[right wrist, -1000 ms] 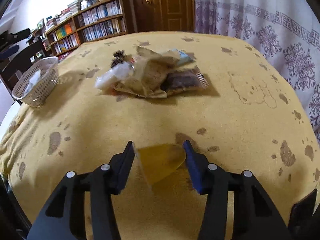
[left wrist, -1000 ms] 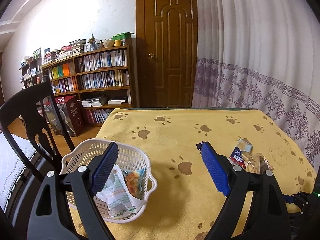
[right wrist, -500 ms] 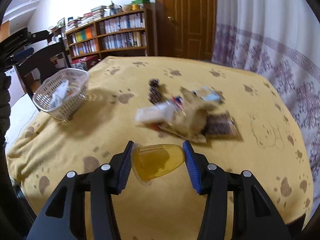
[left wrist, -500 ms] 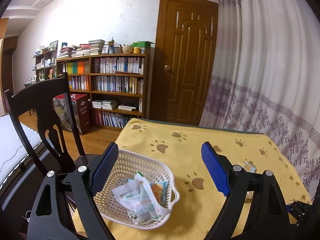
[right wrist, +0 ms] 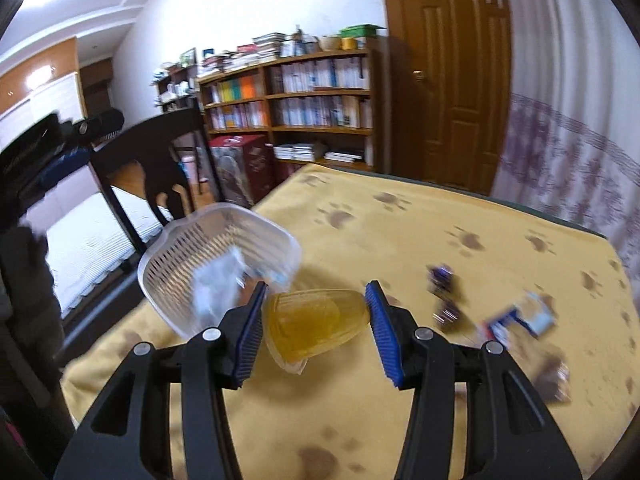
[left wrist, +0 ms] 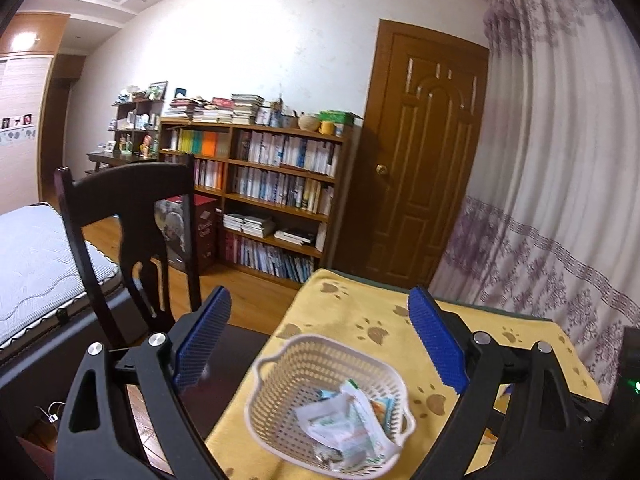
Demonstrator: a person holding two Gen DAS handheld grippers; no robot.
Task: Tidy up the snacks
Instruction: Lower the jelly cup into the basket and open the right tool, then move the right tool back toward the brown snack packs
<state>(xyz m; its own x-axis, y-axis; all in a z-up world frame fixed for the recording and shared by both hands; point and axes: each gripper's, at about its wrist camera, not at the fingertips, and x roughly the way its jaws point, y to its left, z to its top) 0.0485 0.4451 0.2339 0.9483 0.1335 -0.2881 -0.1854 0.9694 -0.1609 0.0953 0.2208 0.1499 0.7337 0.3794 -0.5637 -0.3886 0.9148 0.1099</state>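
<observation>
Right gripper [right wrist: 316,320] clamps a clear amber packet [right wrist: 314,322], rounded and glossy, above the table's [right wrist: 460,240] left edge beside the white slotted basket [right wrist: 208,256]. Left gripper [left wrist: 320,344] hangs wide and empty above that basket [left wrist: 288,384], which holds crumpled wrappers [left wrist: 348,424].

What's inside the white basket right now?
The white basket holds a few crumpled snack packets, mostly white with green print, one orange-blue. Anything beneath them is covered.
</observation>
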